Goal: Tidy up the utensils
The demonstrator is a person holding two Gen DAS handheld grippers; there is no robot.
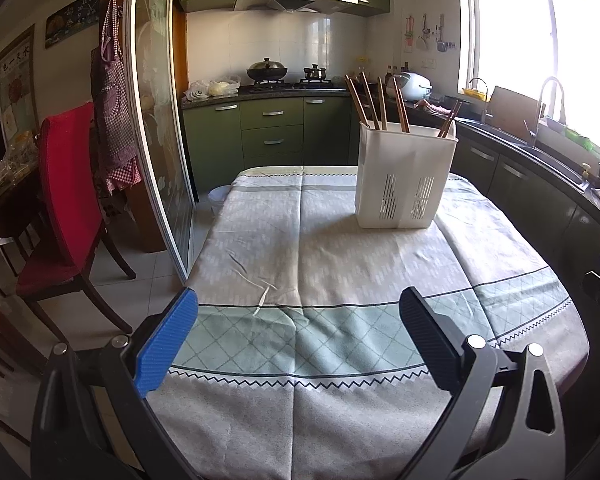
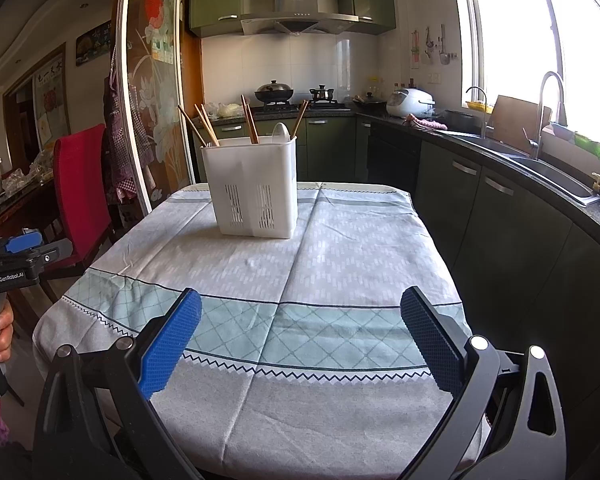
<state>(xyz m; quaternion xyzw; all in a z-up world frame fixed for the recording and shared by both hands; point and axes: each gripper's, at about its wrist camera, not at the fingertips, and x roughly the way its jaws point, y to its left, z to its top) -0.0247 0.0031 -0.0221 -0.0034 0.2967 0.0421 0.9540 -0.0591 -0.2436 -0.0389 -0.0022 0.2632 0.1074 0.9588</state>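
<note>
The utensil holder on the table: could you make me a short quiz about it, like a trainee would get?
1. True or false: the white utensil holder lies tipped over on the tablecloth.
2. What pokes out of the utensil holder? A) wooden chopsticks and a white spoon B) metal forks C) nothing
3. Fill in: both the left hand-held gripper and the right hand-held gripper are ____ and hold nothing.

Key: 1 false, it stands upright. 2 A. 3 open.
</note>
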